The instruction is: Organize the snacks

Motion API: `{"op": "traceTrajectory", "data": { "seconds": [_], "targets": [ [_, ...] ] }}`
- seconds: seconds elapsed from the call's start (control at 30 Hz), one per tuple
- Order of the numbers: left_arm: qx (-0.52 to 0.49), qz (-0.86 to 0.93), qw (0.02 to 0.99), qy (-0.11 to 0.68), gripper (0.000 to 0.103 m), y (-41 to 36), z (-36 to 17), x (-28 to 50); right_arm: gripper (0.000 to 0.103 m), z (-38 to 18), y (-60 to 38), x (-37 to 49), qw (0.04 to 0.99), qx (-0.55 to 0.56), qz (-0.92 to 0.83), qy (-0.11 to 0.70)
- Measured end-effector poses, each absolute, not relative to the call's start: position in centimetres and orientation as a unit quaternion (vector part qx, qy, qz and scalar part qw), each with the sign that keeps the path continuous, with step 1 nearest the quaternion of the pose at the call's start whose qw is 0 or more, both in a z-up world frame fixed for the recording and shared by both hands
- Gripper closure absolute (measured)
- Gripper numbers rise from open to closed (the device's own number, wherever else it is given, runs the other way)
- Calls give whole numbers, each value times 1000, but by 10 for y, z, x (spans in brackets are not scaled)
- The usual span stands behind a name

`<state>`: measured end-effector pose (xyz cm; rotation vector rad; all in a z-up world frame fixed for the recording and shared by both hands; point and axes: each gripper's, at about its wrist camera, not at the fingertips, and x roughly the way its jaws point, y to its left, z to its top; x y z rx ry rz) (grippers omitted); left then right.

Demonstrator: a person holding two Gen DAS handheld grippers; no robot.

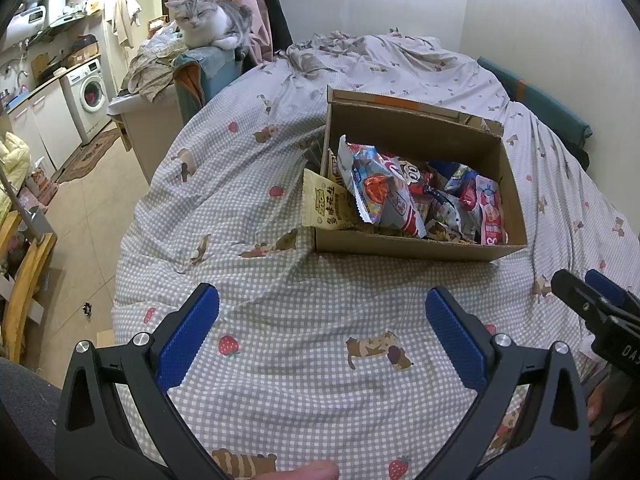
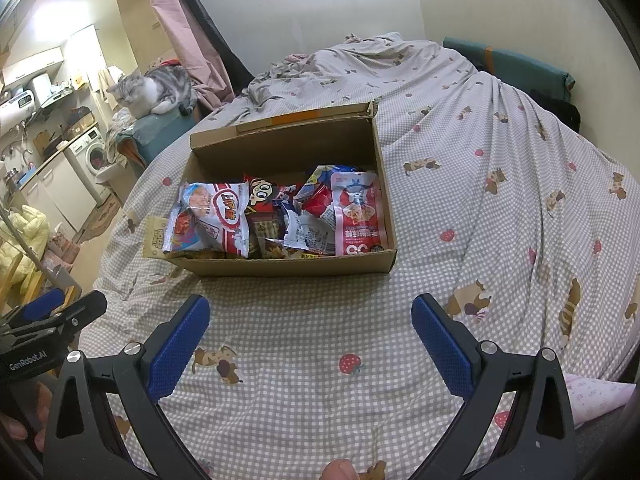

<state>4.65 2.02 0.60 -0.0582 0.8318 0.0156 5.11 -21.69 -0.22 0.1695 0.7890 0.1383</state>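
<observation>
A brown cardboard box (image 1: 416, 246) (image 2: 288, 266) sits on the checked bedspread, filled with several snack packets. A white and red packet (image 2: 212, 216) (image 1: 380, 192) lies at its left end and a pink packet (image 2: 360, 216) (image 1: 492, 216) at its right end. A pale yellow packet (image 1: 326, 204) (image 2: 154, 236) pokes out over the box's left side. My left gripper (image 1: 322, 312) hovers open over the bedspread short of the box, holding nothing. My right gripper (image 2: 310, 316) is open too, empty, just in front of the box's near wall.
The bedspread (image 2: 460, 200) covers a bed with rumpled folds at the far end. A cat (image 1: 208, 24) (image 2: 154, 90) rests on a piece of furniture beyond the bed's left side. A washing machine (image 1: 90, 94) and cupboards stand on the left, with tiled floor (image 1: 92, 216).
</observation>
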Motion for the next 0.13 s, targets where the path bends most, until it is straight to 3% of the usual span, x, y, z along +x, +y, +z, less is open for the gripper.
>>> {"op": "traceTrajectory", "data": {
  "seconds": [0.13],
  "targets": [
    [-30,6,913,406,1,21,3,47,0,0,-216,51,918,81,68,381]
  ]
}}
